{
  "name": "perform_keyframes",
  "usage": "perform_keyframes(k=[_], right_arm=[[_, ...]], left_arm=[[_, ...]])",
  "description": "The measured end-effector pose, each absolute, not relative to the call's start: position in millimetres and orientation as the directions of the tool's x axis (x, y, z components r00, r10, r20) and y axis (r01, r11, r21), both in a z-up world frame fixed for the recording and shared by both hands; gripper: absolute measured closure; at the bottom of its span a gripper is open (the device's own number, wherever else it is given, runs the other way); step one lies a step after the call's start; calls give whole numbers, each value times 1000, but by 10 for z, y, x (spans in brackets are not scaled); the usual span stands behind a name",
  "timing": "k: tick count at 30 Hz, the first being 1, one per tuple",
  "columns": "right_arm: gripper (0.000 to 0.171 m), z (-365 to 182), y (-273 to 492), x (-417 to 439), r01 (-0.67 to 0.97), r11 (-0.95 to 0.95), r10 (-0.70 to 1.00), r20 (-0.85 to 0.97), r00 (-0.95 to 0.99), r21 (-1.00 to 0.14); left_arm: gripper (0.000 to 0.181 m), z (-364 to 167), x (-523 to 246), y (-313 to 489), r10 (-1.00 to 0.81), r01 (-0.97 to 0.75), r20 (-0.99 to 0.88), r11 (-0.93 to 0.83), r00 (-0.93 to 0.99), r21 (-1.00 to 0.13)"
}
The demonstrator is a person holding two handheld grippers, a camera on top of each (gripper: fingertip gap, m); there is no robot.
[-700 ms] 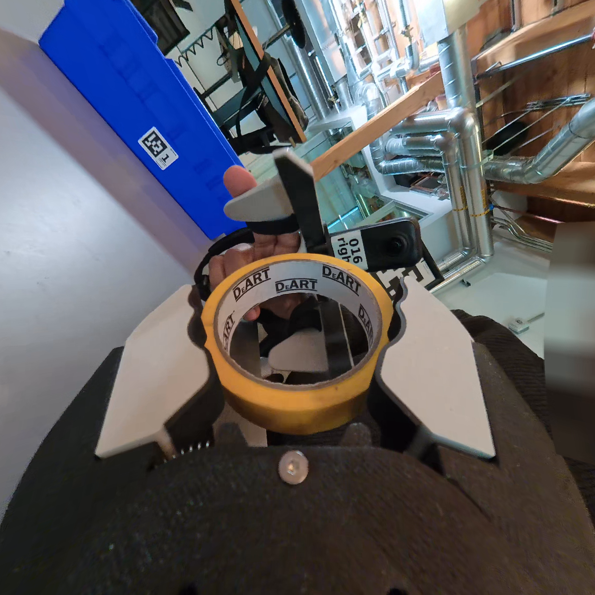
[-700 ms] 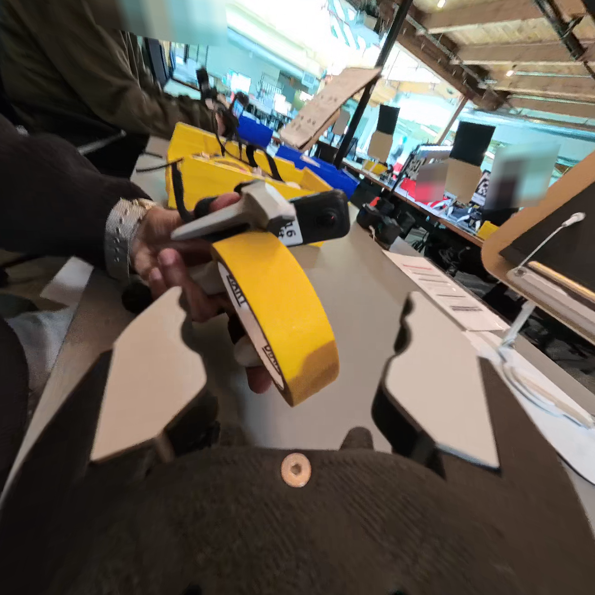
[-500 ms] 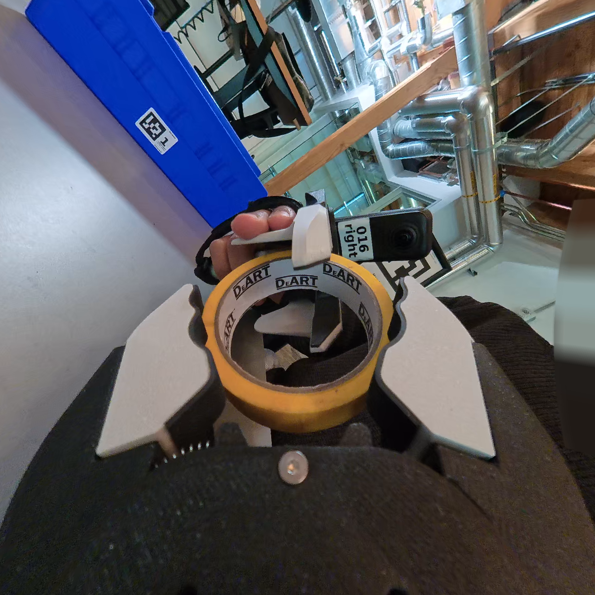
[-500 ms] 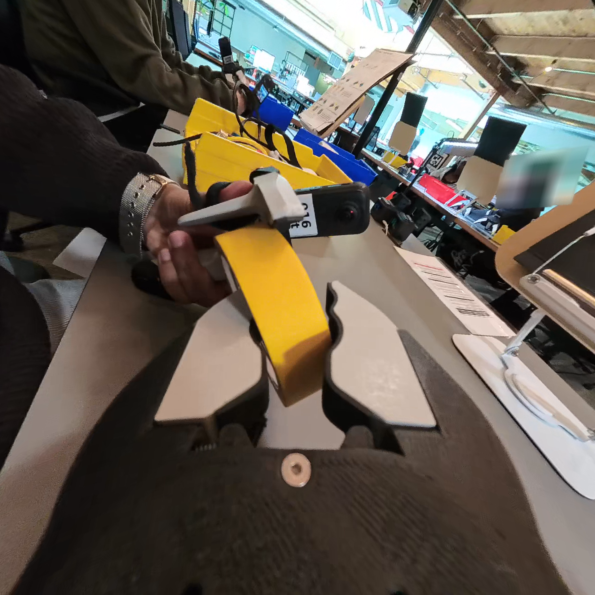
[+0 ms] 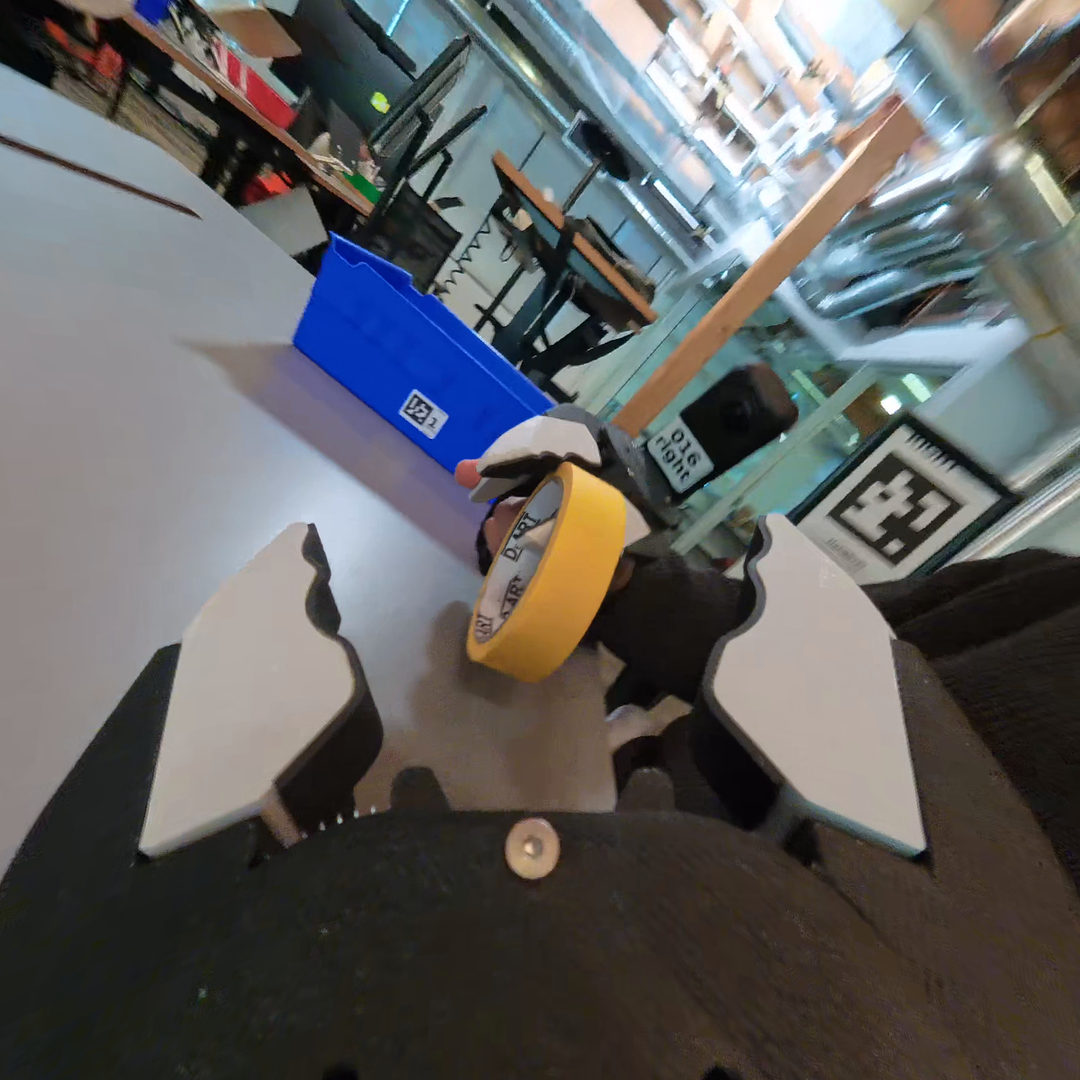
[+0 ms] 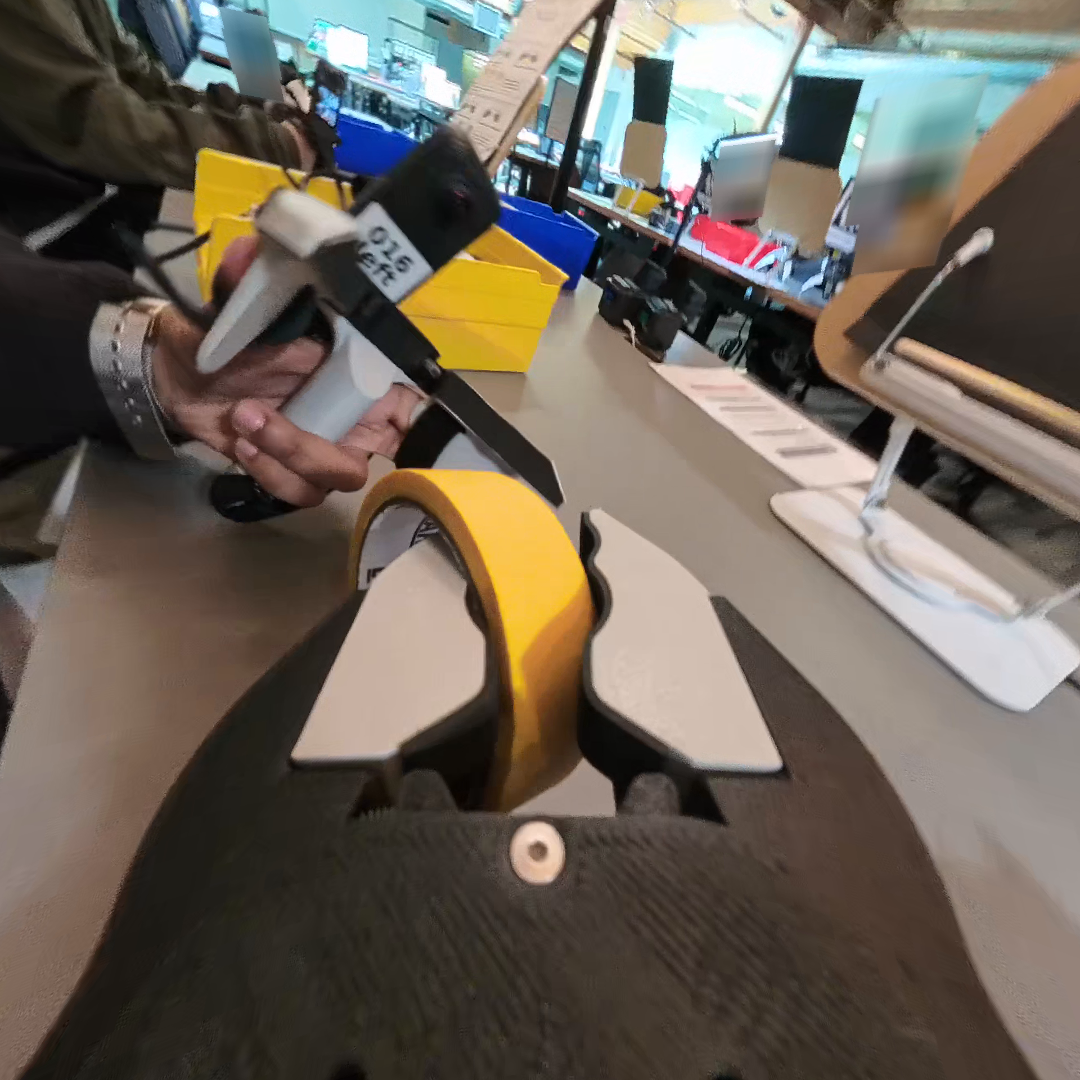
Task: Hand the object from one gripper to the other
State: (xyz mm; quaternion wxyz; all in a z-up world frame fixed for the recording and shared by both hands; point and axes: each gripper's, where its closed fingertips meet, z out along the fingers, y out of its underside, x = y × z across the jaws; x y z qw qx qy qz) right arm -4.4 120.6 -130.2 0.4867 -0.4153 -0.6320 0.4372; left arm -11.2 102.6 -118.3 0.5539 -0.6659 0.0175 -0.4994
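Note:
A yellow tape roll [image 6: 526,613] stands on edge in my right gripper [image 6: 514,561], which is shut on the roll's wall, one finger inside the ring and one outside. The hand-held left gripper [image 6: 497,461] hangs just behind the roll, apart from it. In the left wrist view my left gripper [image 5: 535,526] is open wide and empty. The roll [image 5: 561,578] shows there beyond its fingertips, held at its top by the right gripper [image 5: 561,485] above the grey table [image 5: 117,467].
A blue bin [image 5: 397,362] stands on the table behind the roll. Yellow bins [image 6: 485,298] and a blue bin [image 6: 543,234] stand at the far left. A white stand base [image 6: 935,613] and a paper sheet [image 6: 760,421] lie at right. Another person's olive sleeve [image 6: 117,105] is upper left. The gap from one gripper's tips to the other's is roughly 4 centimetres.
My right gripper closed on the roll's wall. My left gripper opened, let go of the roll and drew back from it. The roll now hangs in the right gripper alone.

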Motion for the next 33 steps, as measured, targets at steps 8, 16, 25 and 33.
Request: perform_keyframes(k=[8,16,25,33], right_arm=[[144,-1318,1337,-16,170,-123,973,-153,-174,-978],[144,-1292,1168,85,171,-206,946,-241,-219,-963],[143,-1332,1220,38,165,-190,955,-221,-196,-968],[117,-1356,1180,-10,160,-147,965,-177,-196,-976]], left_arm=[[69,-1401,202,963,-625,324,534,-427,569,-844],[106,-1554,459,921,-648,210,477,-448,594,-869],[152,-1491,438,870,-672,210,480,-446,563,-870],[152,-1341,204,937,-634,348,540,-413,554,-842]])
